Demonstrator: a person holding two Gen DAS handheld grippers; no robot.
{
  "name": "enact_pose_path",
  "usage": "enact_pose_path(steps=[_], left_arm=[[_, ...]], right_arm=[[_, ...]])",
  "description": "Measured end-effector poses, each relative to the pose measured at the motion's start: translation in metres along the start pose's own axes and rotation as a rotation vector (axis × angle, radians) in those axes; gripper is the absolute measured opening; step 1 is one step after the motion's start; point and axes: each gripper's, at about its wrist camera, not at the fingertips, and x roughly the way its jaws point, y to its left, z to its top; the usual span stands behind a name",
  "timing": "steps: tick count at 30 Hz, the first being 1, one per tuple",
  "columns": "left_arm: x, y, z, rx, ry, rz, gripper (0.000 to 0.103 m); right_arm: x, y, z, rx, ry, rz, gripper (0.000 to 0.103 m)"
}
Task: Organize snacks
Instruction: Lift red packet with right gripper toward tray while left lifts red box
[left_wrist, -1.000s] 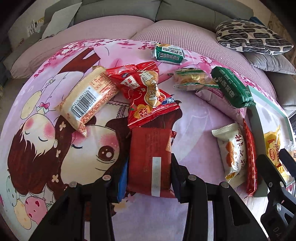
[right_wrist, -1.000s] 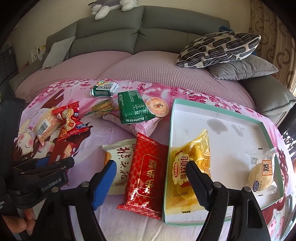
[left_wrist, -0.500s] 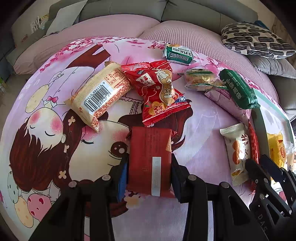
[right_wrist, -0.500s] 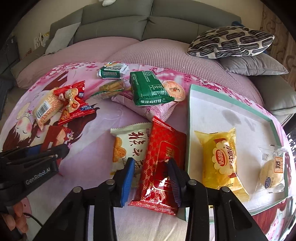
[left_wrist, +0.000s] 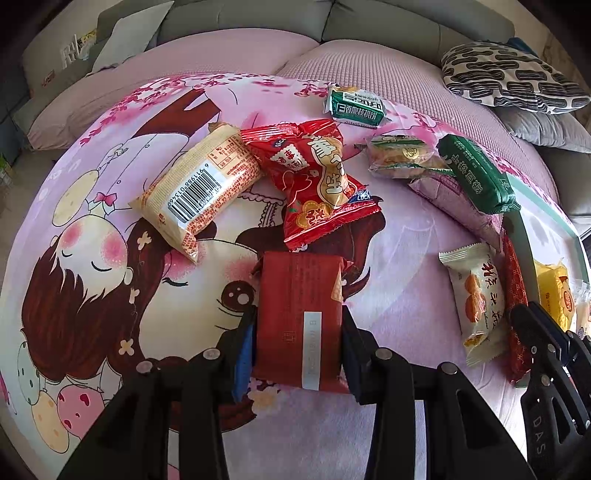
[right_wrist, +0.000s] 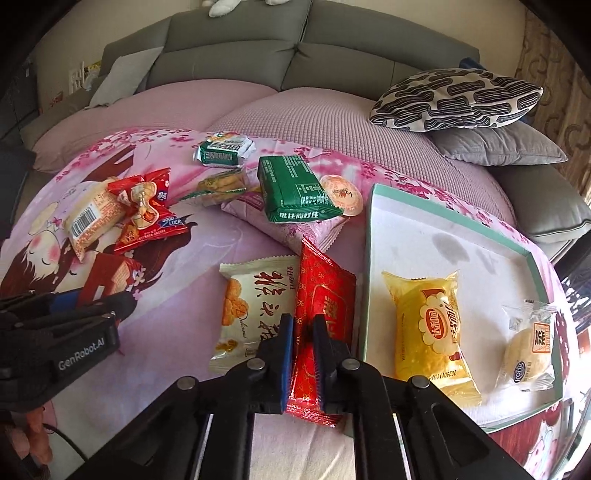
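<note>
around the pink cartoon sheet (left_wrist: 110, 258), grey sofa (right_wrist: 295, 48) cushions rise behind.

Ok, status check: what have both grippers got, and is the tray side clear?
Left gripper shut on dark red pack. Right gripper shut on red patterned packet, beside tray. White cracker packet lies against that packet's left side.

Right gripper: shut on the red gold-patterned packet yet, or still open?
Shut. In the right wrist view the right gripper has both pads pressed on the red packet, pinching its middle, beside the tray.
</note>
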Motion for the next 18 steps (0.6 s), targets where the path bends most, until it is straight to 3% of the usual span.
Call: enact_pose_path(steps=[14, 18], left_arm=[[-0.001, 0.001, 0.000, 0.000, 0.003, 0.005, 0.044], [-0.001, 0.003, 0.000, -0.003, 0.004, 0.007, 0.044]], right_arm=[[-0.013, 0.037, 0.002, -0.076, -0.025, 0.204, 0.010], [-0.013, 0.036, 0.002, -0.073, -0.026, 0.221, 0.015]])
